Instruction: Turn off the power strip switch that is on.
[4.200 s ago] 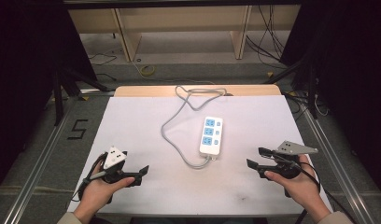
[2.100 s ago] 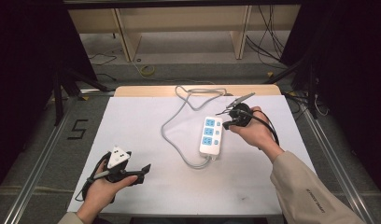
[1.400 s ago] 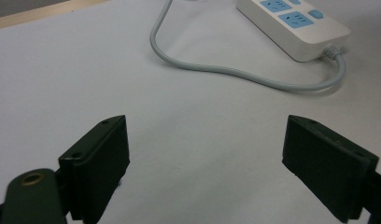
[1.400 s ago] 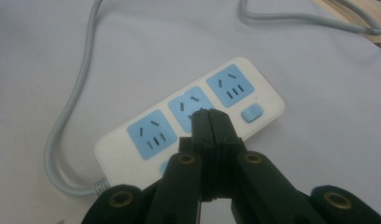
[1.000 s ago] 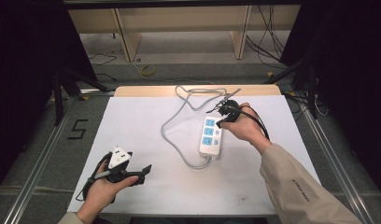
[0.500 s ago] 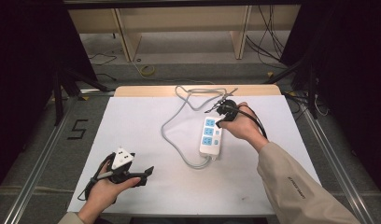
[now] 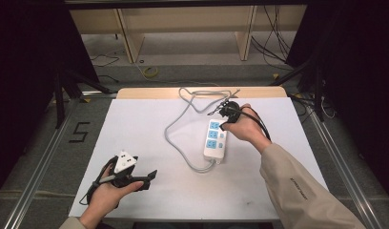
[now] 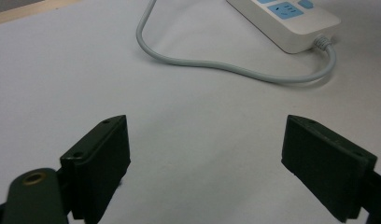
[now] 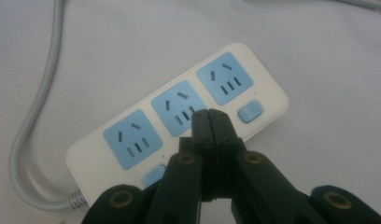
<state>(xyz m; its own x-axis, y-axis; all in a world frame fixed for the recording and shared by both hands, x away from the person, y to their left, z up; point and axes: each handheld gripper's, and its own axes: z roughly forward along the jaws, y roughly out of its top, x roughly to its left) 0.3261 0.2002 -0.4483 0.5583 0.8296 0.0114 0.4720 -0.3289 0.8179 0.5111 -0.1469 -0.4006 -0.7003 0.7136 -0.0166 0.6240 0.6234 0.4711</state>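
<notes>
A white power strip (image 7: 215, 140) lies flat near the middle of the white table, its three blue sockets and what seem to be small blue switches facing up. Its grey cord (image 7: 183, 121) leaves the near end and loops away toward the far edge.

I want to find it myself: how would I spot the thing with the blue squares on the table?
Look at the big white table. Near its middle, a bit to the right, lies a white power strip, right under the closed right gripper. It has three blue sockets in a row with small blue switches beside them, and a grey cord loops away from one end.
</notes>
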